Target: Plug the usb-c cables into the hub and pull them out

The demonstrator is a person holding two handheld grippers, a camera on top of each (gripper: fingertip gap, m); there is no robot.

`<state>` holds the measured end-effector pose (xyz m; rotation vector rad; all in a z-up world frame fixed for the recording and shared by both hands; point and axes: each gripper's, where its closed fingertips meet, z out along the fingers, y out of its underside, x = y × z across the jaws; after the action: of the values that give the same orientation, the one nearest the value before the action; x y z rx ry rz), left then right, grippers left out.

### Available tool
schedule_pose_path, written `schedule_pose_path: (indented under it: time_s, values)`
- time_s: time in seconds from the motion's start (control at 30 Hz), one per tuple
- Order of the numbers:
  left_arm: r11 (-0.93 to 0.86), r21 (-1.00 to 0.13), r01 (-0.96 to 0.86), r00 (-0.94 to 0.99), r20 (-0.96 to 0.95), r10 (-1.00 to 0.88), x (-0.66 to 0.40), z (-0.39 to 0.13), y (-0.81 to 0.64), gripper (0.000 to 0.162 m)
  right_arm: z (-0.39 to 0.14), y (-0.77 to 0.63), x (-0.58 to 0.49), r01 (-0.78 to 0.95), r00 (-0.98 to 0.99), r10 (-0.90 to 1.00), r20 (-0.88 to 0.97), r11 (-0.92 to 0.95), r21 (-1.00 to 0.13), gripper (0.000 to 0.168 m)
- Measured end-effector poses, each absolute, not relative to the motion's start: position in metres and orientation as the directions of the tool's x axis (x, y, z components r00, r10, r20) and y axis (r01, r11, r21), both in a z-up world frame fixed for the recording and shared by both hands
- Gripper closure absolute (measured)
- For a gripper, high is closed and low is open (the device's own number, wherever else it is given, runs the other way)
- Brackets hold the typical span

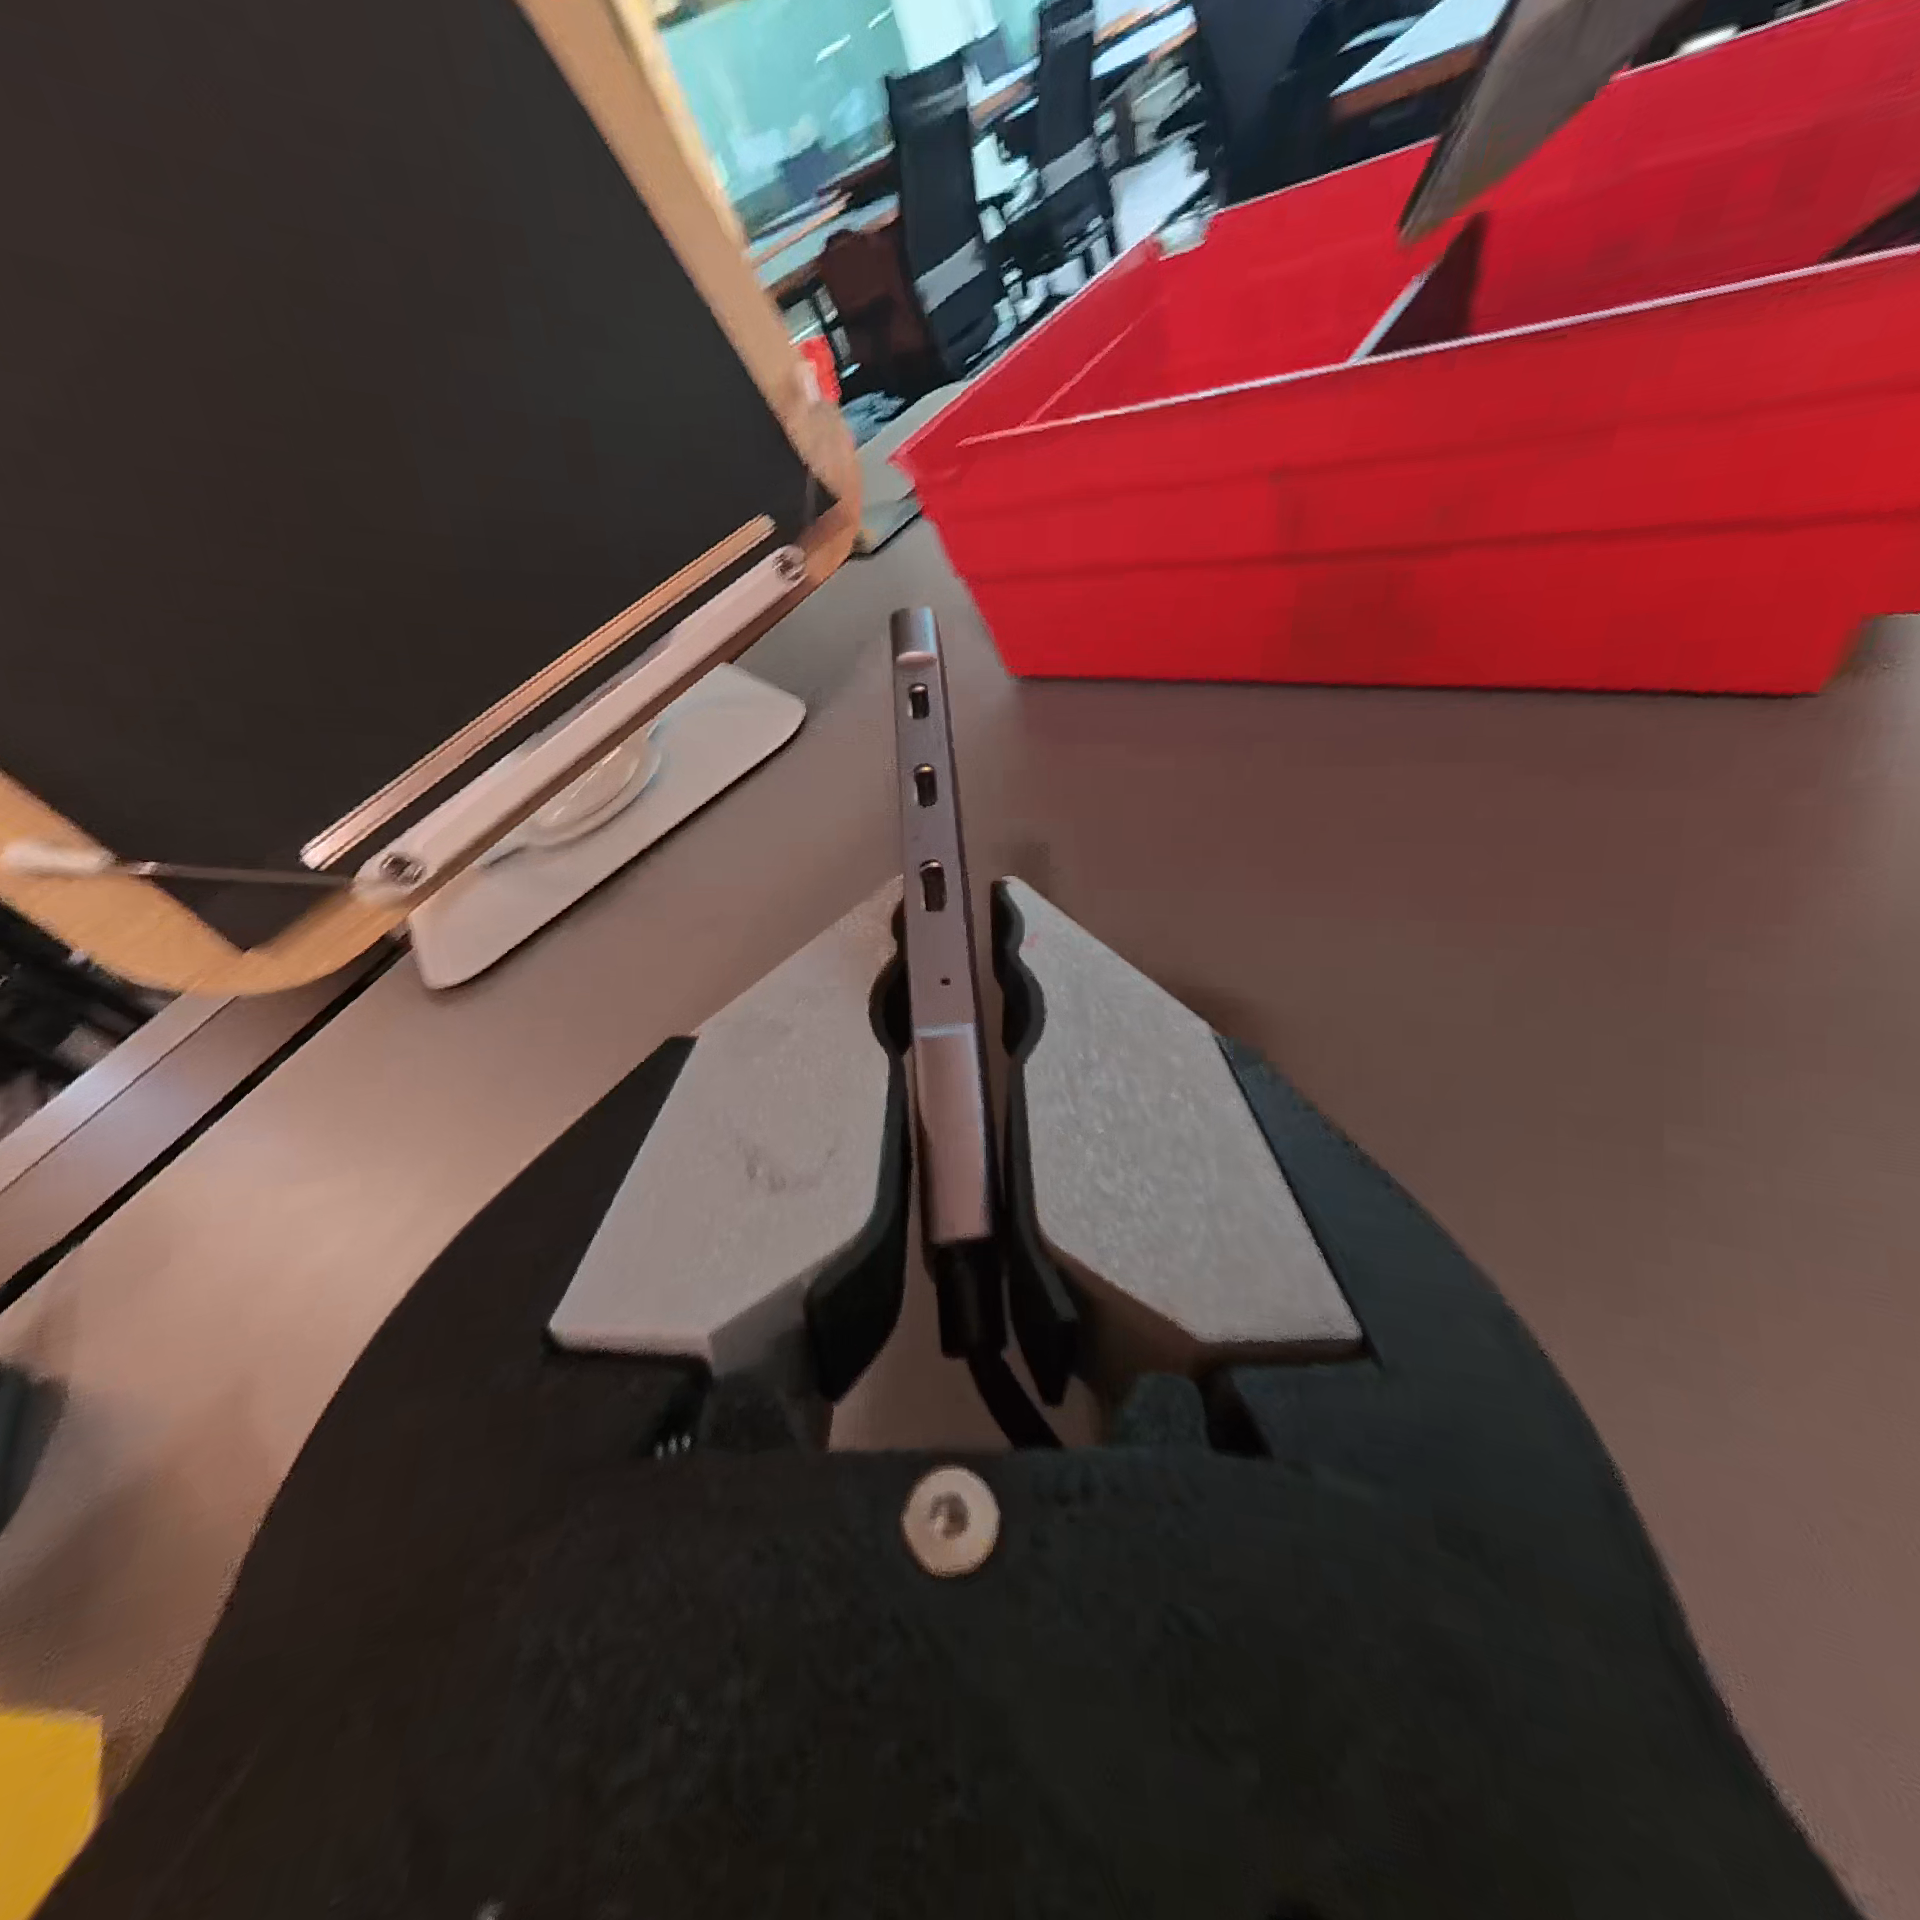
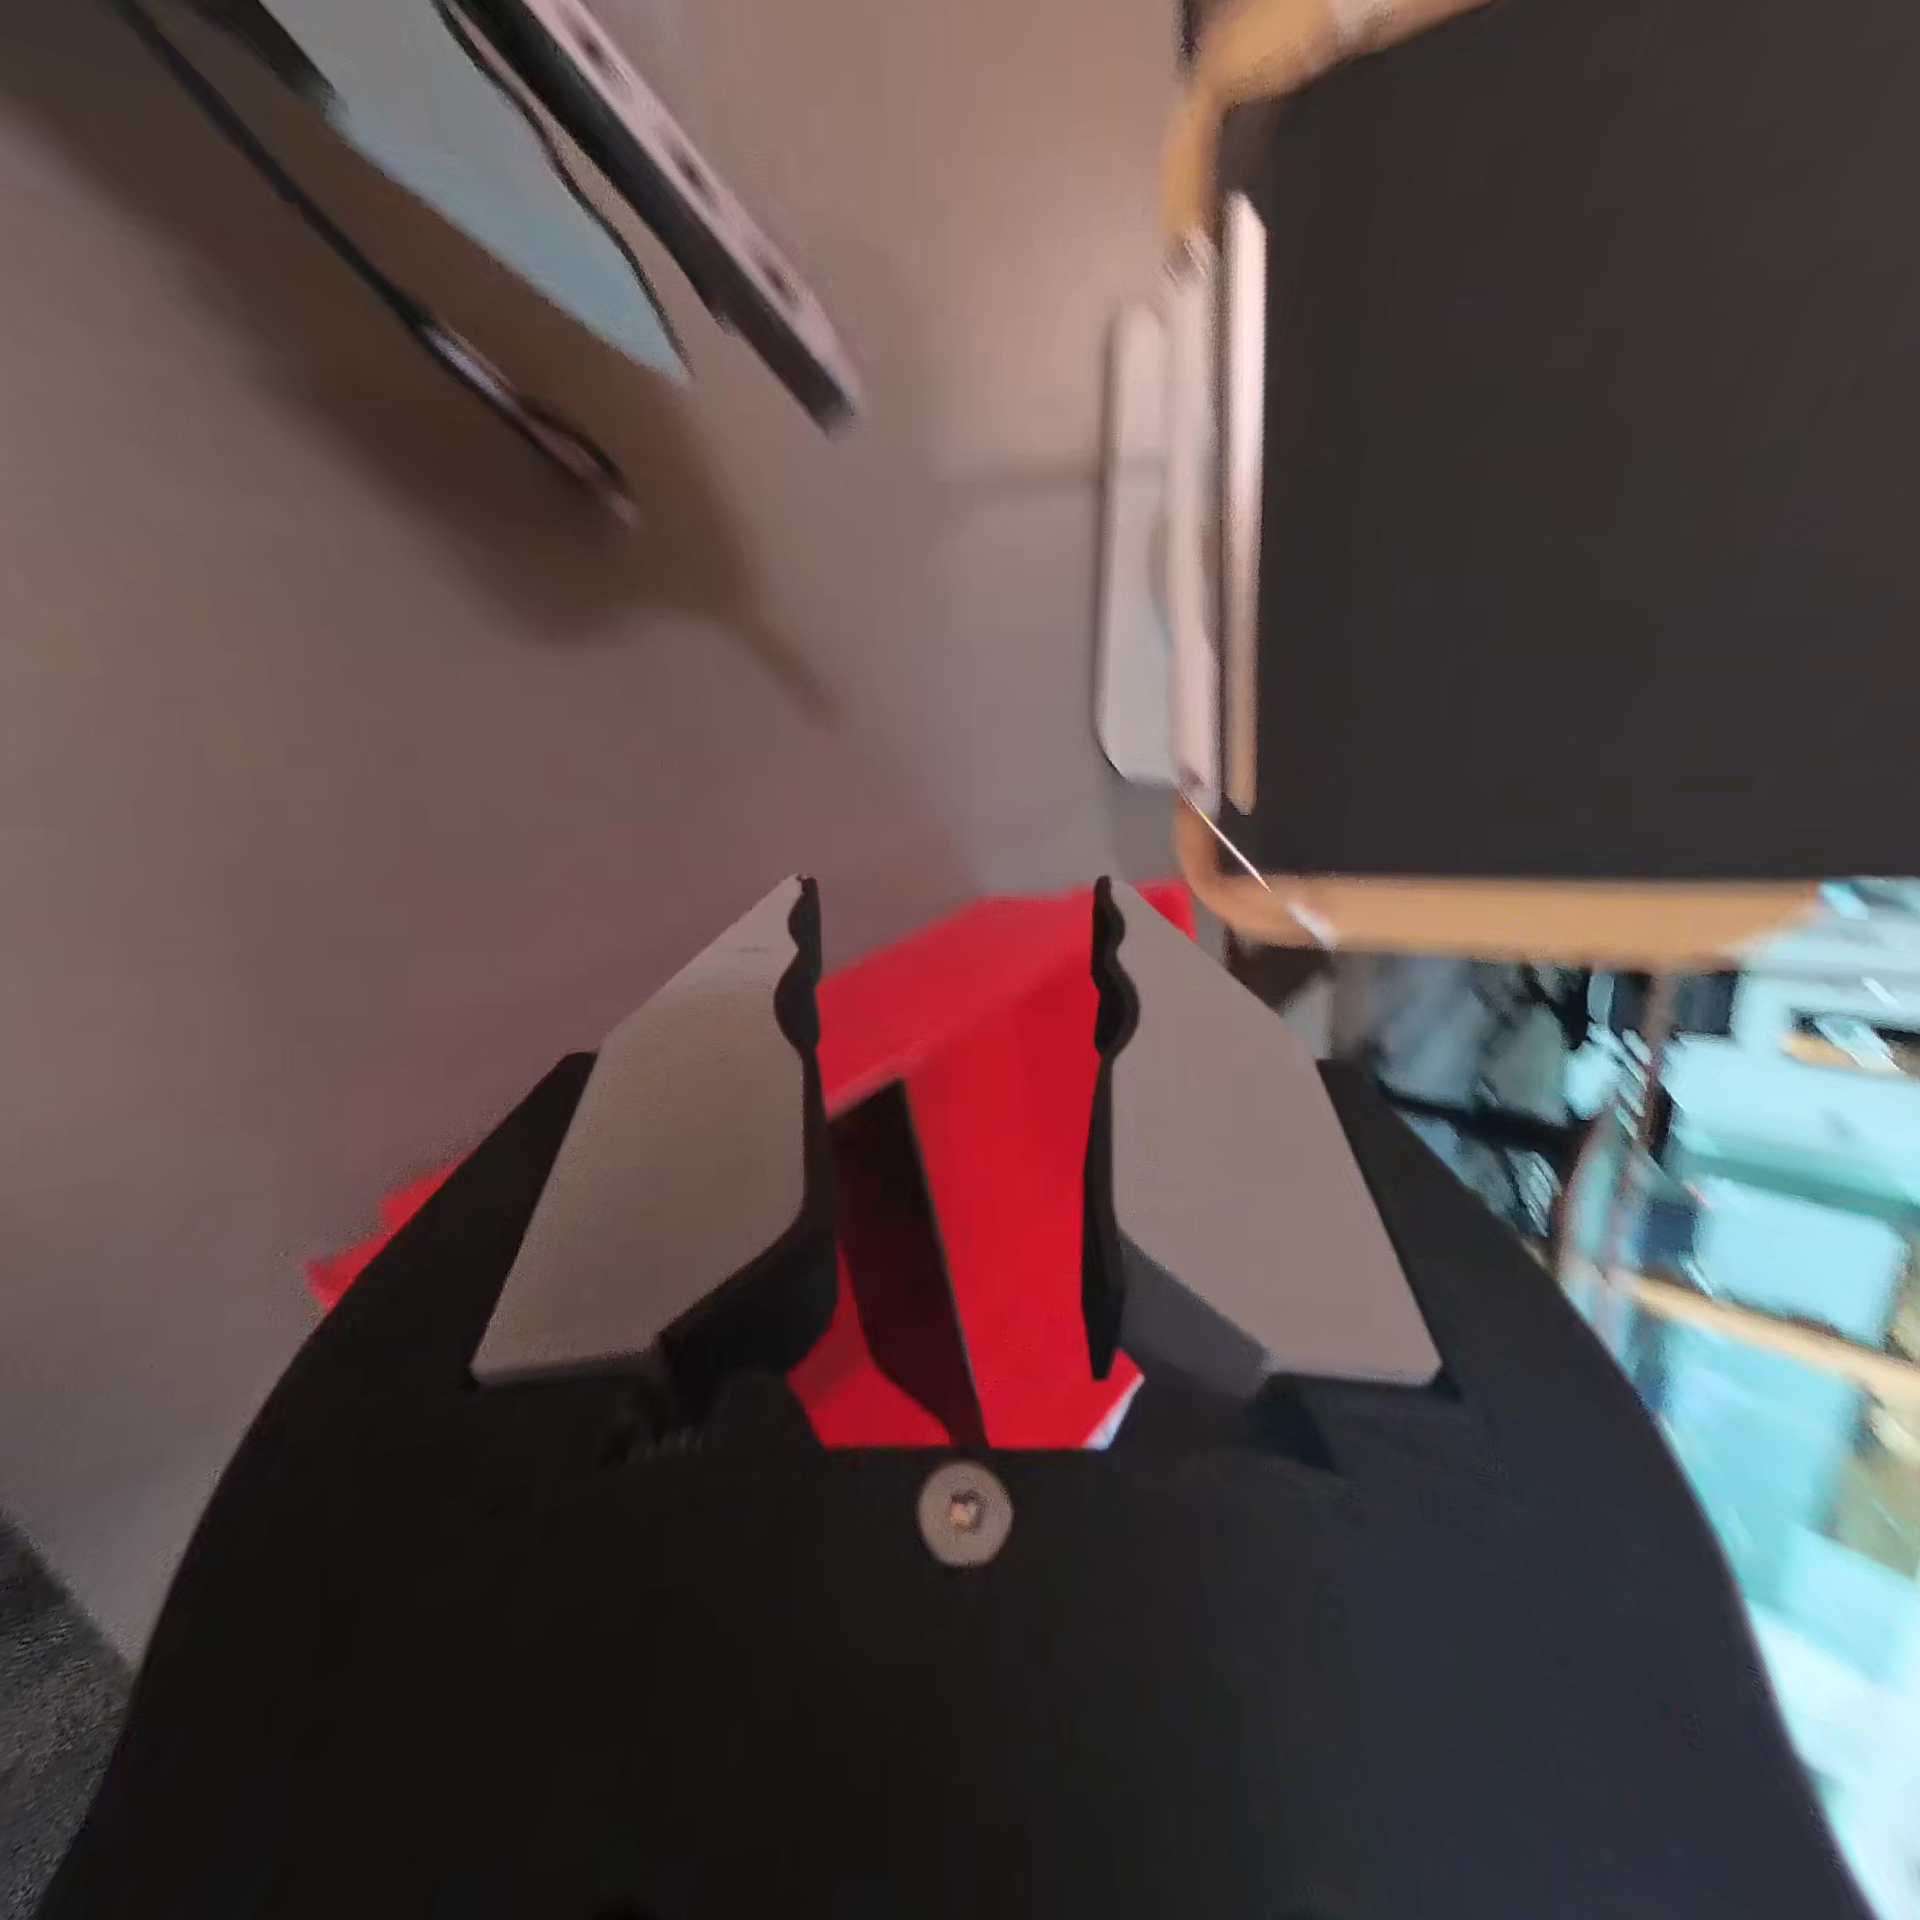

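Note:
My left gripper (image 1: pixel 945 896) is shut on a grey USB hub (image 1: pixel 928 790), which stands on its edge and points away from me over the dark table (image 1: pixel 1351 987). Three small ports along the hub's upper edge are empty. The hub's own black cable (image 1: pixel 977 1340) leaves its near end between my fingers. My right gripper (image 2: pixel 956 896) is open and empty, rolled sideways over a red tray (image 2: pixel 997 1039); this view is blurred by motion. One of its fingers (image 1: pixel 1507 125) shows at the top right of the left wrist view. The hub (image 2: pixel 717 249) shows as a blurred dark strip in the right wrist view. No USB-C cable plug shows.
Two red trays (image 1: pixel 1455 540) stand at the back right of the table. A black screen with a tan rim (image 1: pixel 364 395) on a grey stand base (image 1: pixel 623 831) stands at the left; it also shows in the right wrist view (image 2: pixel 1558 416). Chairs and desks lie beyond. The tips of one gripper are about 12 cm away from the tips of the other.

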<state>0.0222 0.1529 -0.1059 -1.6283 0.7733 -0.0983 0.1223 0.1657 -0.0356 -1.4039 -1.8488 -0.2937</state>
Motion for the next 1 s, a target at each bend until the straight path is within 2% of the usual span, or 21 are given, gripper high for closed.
schedule_pose_path:
  time_s: [0.13, 0.23, 0.37, 0.4, 0.47, 0.57, 0.67, 0.87, 1.0]
  values:
    - [0.102, -0.887, -0.451, 0.659, -0.408, -0.632, 0.050, -0.104, 0.133, 0.153, -0.054, 0.134, 0.076, 0.824, -0.170, 0.773, 0.612, 0.452, -0.341, 0.119]
    - [0.154, -0.879, -0.451, 0.591, -0.423, -0.687, 0.065, -0.104, 0.120, 0.152, -0.074, 0.123, 0.060, 0.799, -0.251, 0.789, 0.562, 0.496, -0.340, 0.128]
    - [0.135, -0.883, -0.449, 0.556, -0.395, -0.731, 0.069, -0.110, 0.115, 0.152, -0.102, 0.113, 0.056, 0.790, -0.334, 0.810, 0.481, 0.519, -0.326, 0.150]
    - [0.132, -0.887, -0.442, 0.548, -0.384, -0.743, 0.070, -0.111, 0.114, 0.150, -0.103, 0.115, 0.056, 0.787, -0.335, 0.805, 0.491, 0.525, -0.325, 0.156]
    - [0.103, -0.911, -0.399, 0.548, -0.327, -0.770, 0.074, -0.111, 0.114, 0.142, -0.106, 0.115, 0.060, 0.795, -0.342, 0.817, 0.464, 0.515, -0.321, 0.158]
    - [-0.016, -0.955, -0.295, 0.594, -0.170, -0.786, 0.069, -0.110, 0.123, 0.110, -0.097, 0.129, 0.068, 0.815, -0.289, 0.819, 0.496, 0.483, -0.321, 0.158]
    - [-0.062, -0.987, -0.149, 0.599, -0.040, -0.800, 0.061, -0.093, 0.124, 0.090, -0.075, 0.144, 0.078, 0.822, -0.200, 0.824, 0.530, 0.435, -0.367, 0.161]
    - [0.029, -0.998, -0.061, 0.641, -0.061, -0.765, 0.047, -0.069, 0.122, 0.088, -0.007, 0.174, 0.114, 0.765, 0.054, 0.860, 0.508, 0.291, -0.574, 0.162]
    - [0.011, -0.998, -0.063, 0.670, -0.051, -0.740, 0.044, -0.076, 0.127, 0.088, 0.044, 0.203, 0.149, 0.672, 0.258, 0.824, 0.505, 0.223, -0.706, 0.162]
